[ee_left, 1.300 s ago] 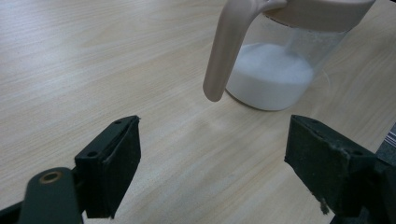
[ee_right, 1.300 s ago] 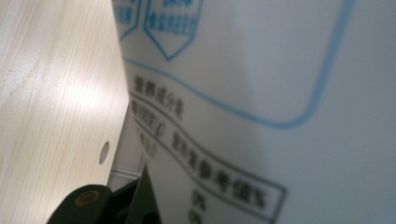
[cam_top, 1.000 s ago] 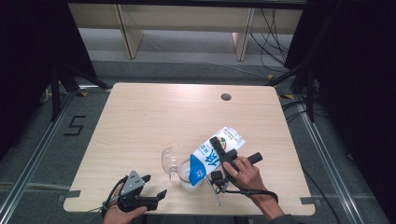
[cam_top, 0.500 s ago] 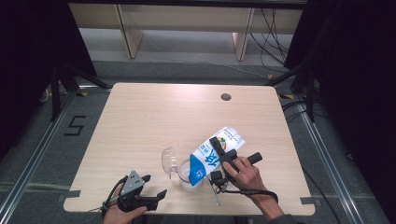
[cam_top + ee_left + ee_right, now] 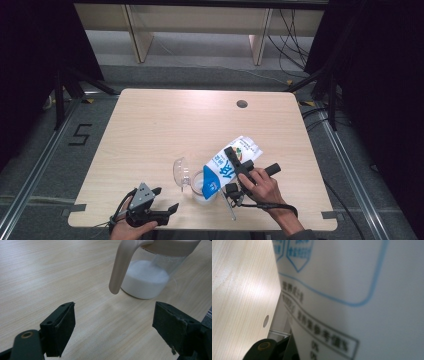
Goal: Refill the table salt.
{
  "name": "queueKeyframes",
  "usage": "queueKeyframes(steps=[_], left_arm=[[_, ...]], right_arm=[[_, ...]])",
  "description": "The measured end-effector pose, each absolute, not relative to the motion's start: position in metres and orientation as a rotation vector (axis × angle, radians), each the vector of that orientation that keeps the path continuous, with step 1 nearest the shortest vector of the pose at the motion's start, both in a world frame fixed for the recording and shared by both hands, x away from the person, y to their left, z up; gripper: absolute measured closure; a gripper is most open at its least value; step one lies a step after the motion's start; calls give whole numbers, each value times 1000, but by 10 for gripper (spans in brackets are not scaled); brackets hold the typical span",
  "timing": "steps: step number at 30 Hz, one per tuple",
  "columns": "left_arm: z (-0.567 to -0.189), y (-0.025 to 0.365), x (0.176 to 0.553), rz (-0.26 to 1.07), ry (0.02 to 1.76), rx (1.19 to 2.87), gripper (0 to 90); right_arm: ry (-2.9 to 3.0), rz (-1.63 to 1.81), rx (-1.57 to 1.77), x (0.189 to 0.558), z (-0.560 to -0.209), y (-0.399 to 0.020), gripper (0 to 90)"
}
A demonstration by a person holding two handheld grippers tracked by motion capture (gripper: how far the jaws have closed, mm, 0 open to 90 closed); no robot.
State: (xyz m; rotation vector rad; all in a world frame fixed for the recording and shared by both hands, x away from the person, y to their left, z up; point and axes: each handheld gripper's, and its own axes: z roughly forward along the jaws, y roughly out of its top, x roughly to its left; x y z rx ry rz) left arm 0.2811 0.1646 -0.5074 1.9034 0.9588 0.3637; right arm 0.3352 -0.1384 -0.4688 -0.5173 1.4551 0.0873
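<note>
Wooden table point(image 5: 150, 130), marked "5" on the floor beside it. Tipped over clear jug point(image 5: 192, 181) of white liquid: blue-and-white carton point(image 5: 227, 162), print too blurred to read, clamped by right gripper point(image 5: 235, 167), jaws closing. Left gripper point(image 5: 165, 207) gaping, empty.

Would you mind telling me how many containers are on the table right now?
2: a clear pitcher with white liquid near the front edge, and a tilted milk carton held over it by the right gripper. None seems hidden.
</note>
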Motion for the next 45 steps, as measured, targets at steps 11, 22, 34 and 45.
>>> queueKeyframes(steps=[11,22,34,45], left_arm=[[-507,165,281,365,964,1904,178],[-507,166,282,375,936,1912,178],[-507,165,281,362,962,1891,178],[-507,165,281,363,962,1895,178]], right_arm=[[1453,86,-514,335,-469,-139,765],[1461,144,-479,337,-472,-138,771],[1449,129,-496,337,-469,-138,776],[1453,133,-486,337,-469,-139,782]])
